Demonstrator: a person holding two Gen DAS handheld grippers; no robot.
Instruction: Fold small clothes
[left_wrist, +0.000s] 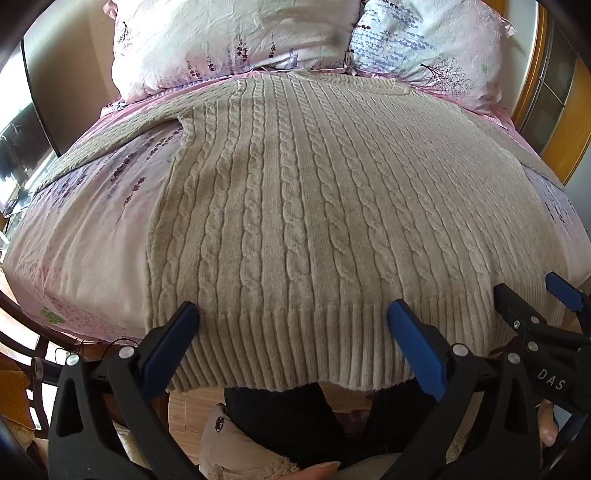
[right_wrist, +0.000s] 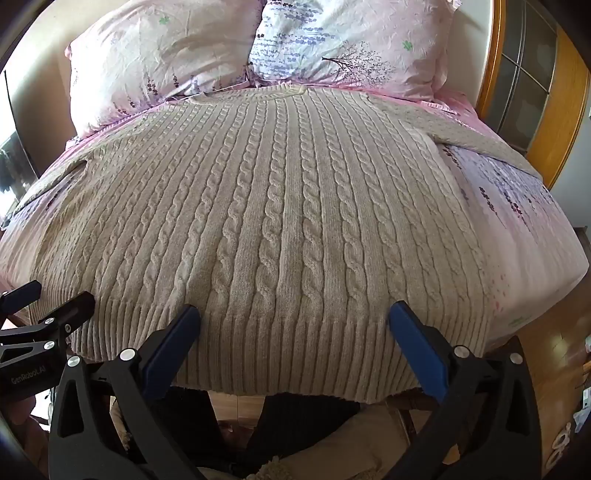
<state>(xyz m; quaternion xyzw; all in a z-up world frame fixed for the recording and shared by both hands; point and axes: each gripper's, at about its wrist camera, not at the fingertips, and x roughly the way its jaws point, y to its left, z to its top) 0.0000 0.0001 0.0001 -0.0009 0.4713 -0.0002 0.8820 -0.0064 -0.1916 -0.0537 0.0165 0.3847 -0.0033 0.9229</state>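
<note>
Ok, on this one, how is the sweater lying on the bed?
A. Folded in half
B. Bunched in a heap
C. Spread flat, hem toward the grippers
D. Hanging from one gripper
C: the sweater lies spread flat on the bed, its ribbed hem nearest both open grippers, collar toward the pillows.

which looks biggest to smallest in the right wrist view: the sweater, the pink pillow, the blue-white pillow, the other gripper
1. sweater, filling most of the view.
2 and 3. pink pillow and blue-white pillow: they look about alike, so no ranking.
4. left gripper, only partly in view at the edge, though close to the camera.
</note>
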